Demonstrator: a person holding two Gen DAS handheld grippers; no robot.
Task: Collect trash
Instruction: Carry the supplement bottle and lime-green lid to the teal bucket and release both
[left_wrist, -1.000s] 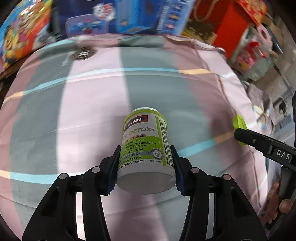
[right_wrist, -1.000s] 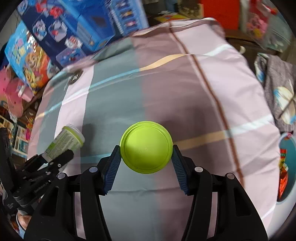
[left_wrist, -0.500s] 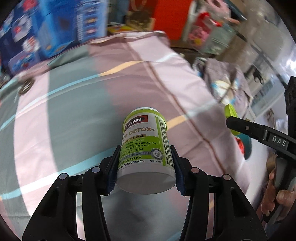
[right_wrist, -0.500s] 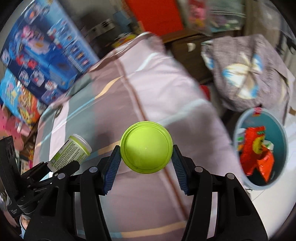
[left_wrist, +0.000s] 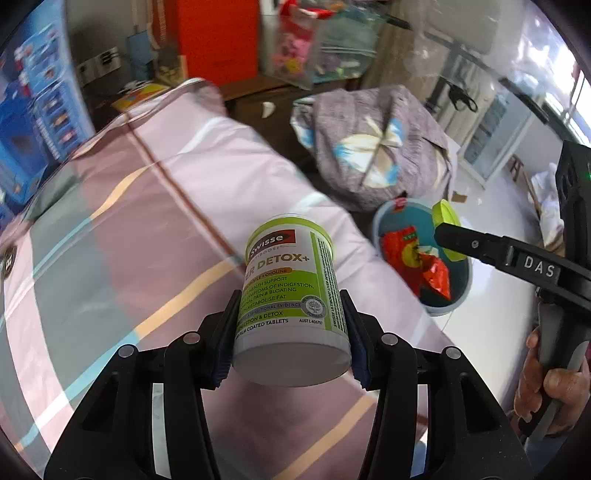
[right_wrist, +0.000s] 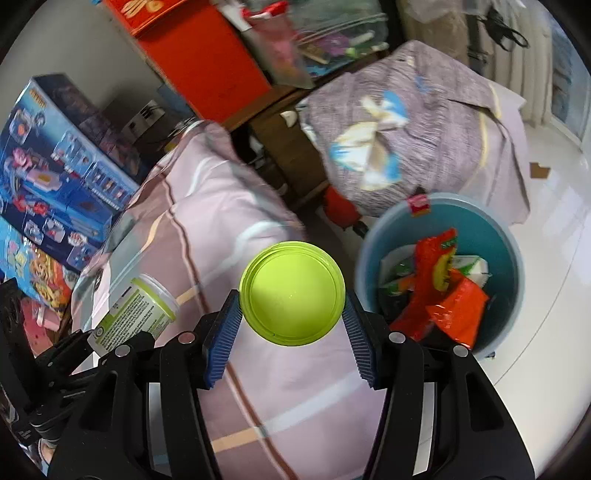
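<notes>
Left claw (left_wrist: 291, 339) clamps the bottle (left_wrist: 291, 295), right claw (right_wrist: 291, 332) the lid (right_wrist: 291, 291); released over the bed's edge, either would miss the bin (right_wrist: 513, 258).

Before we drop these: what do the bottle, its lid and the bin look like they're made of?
Bottle: white plastic by its look, glossy printed label.
Lid: lime-green plastic, smooth, faint sheen, moulded ring near the rim.
Bin: blue plastic, probably; smooth, thin wall, matte.

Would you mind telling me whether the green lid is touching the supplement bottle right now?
Apart. The right wrist view shows the green lid in the right gripper, with bedspread visible between it and the supplement bottle.
</notes>
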